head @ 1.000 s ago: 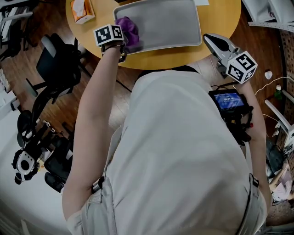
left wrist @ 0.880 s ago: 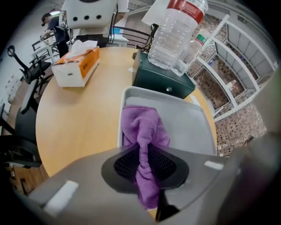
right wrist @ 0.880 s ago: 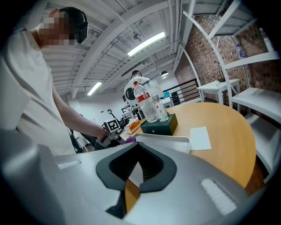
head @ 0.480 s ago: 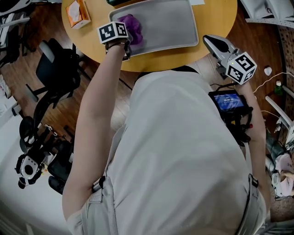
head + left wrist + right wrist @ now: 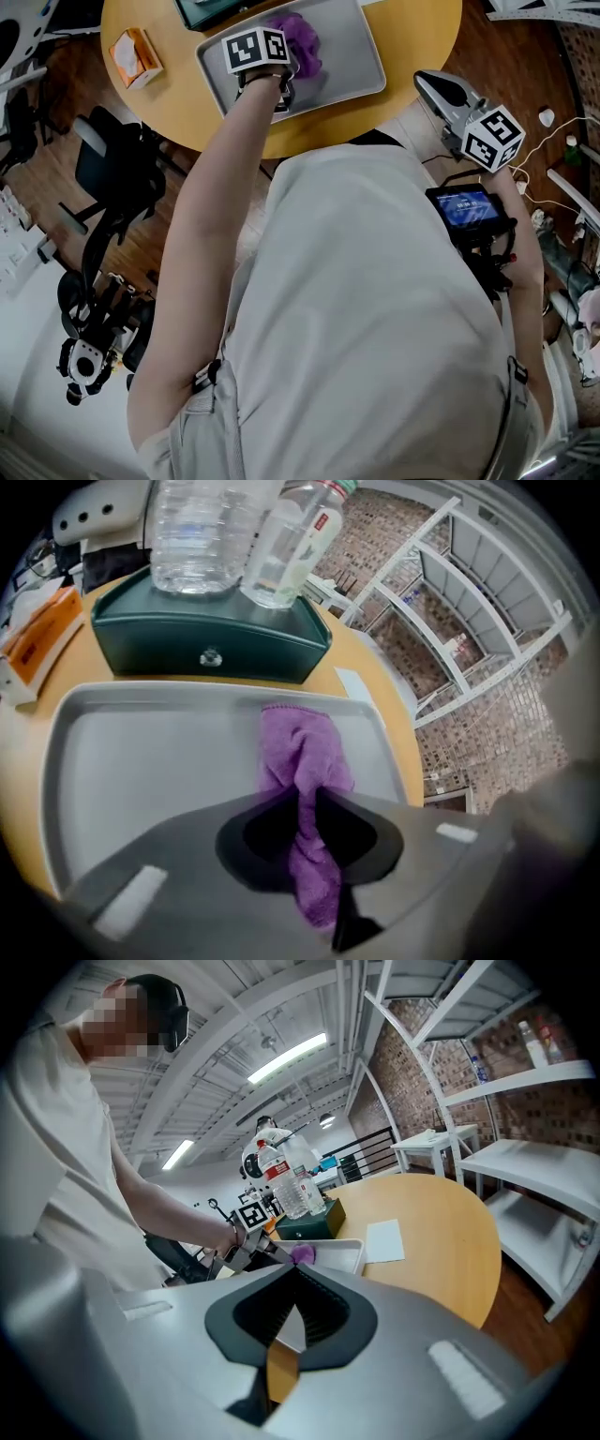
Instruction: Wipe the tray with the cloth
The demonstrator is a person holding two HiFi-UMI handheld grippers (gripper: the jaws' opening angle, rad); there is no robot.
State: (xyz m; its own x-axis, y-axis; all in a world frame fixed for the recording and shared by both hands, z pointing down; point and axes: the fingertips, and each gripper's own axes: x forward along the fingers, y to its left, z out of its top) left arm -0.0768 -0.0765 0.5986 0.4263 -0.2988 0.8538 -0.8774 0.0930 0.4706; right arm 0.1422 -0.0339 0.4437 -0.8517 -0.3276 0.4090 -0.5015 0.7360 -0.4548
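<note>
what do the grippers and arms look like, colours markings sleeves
The left gripper and right gripper are grey moulded shells, dark inside. Each carries a white cube with black square markers. A black unit with a blue screen sits on the right one. Pale short-sleeved shirt, forearms bare.

L arm [image 5: 202, 216] stretched nearly straight in head view, shoulder at 7 o'clock, wrist near 12 o'clock, forearm bare. L gripper [image 5: 307, 803] jaws pinched on purple cloth [image 5: 298, 752]. R arm [image 5: 527, 272] bent, tucked by torso at 3 o'clock. R gripper [image 5: 296, 1290] held at 1 o'clock, tips toward 10 o'clock, jaws together, nothing btwn.
</note>
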